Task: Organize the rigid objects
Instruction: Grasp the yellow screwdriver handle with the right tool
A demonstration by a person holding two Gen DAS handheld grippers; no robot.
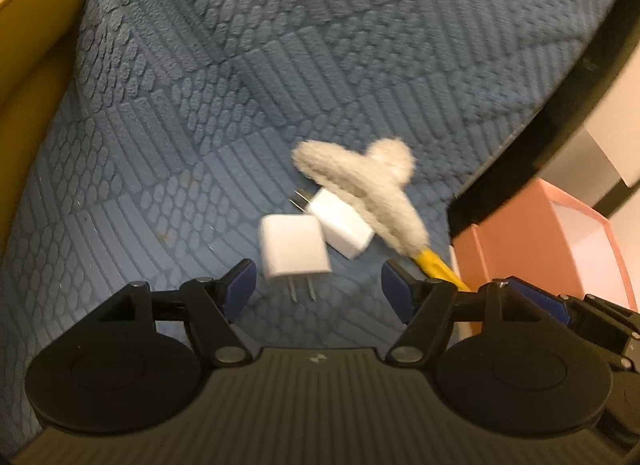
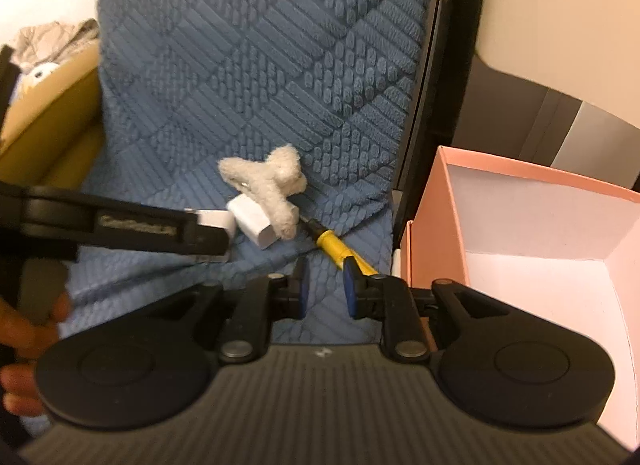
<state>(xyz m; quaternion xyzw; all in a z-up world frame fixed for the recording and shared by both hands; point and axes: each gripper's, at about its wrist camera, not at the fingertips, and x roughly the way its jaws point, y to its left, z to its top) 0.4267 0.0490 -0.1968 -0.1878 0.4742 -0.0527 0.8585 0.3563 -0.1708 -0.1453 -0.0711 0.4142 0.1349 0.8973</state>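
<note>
I was at the picking stage, with nothing yet lifted. My left hand-held gripper hung over the blue textured mat, its jaws spread wide and empty, and the near white charger lay just beyond the fingertips with its prongs pointing back toward me. A second white charger touched it on the far right side, and the fuzzy beige hair clip lay across that second one. A yellow-handled screwdriver ran from under the clip toward the near right.

My right hand-held gripper had its jaws only narrowly parted and held nothing, though its right pad sat just beside the screwdriver's handle. The pink box stood open to the right of the mat, apparently empty in the part I could see.

I judged the next move to be lowering the left gripper around the near charger, squaring the fingers on its flat sides and clear of its neighbour, then closing. The box looked the likely destination.
</note>
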